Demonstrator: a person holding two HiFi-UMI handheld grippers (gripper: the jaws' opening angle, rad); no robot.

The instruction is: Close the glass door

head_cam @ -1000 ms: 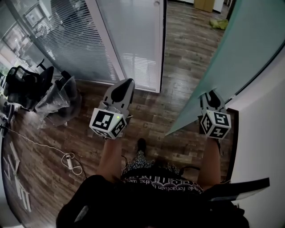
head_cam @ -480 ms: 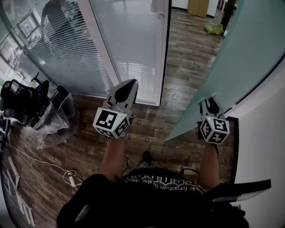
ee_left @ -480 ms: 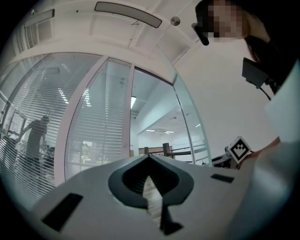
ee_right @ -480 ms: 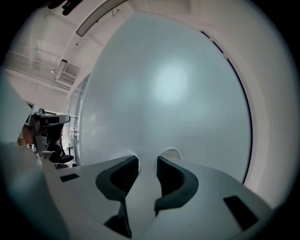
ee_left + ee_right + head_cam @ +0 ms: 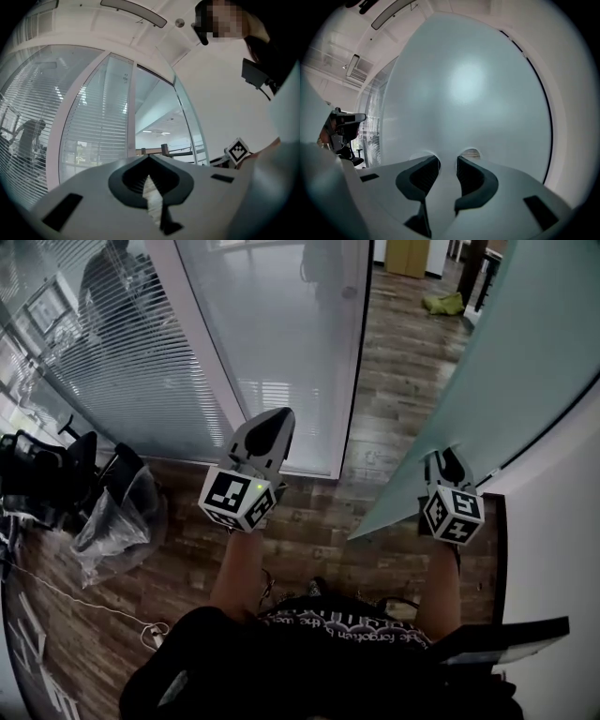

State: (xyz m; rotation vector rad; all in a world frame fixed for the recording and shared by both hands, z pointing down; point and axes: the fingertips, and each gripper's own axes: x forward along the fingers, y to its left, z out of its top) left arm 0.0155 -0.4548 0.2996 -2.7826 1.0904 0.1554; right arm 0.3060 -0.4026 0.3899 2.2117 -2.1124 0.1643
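The frosted, pale green glass door [image 5: 516, 352] stands swung open at the right of the head view, with its lower corner near my legs. My right gripper [image 5: 447, 457] points at the door's face near its bottom edge. In the right gripper view the door [image 5: 464, 93] fills the picture just ahead of the right gripper [image 5: 447, 161], which is open with nothing between its fingers. Whether the tips touch the glass I cannot tell. My left gripper [image 5: 272, 418] hangs over the wooden floor left of the doorway, shut and empty; in its own view the left gripper [image 5: 149, 157] faces the glass partition.
A fixed frosted panel [image 5: 281, 334] and a glass wall with blinds [image 5: 103, 362] stand ahead on the left. An office chair [image 5: 37, 474], a clear plastic bag [image 5: 117, 517] and a cable [image 5: 75, 606] are at the lower left. A white wall [image 5: 553, 540] runs along the right.
The person has walked forward: the chair, bag and cable slid down and left in the head view. Both grippers went along, the right one staying at the door.
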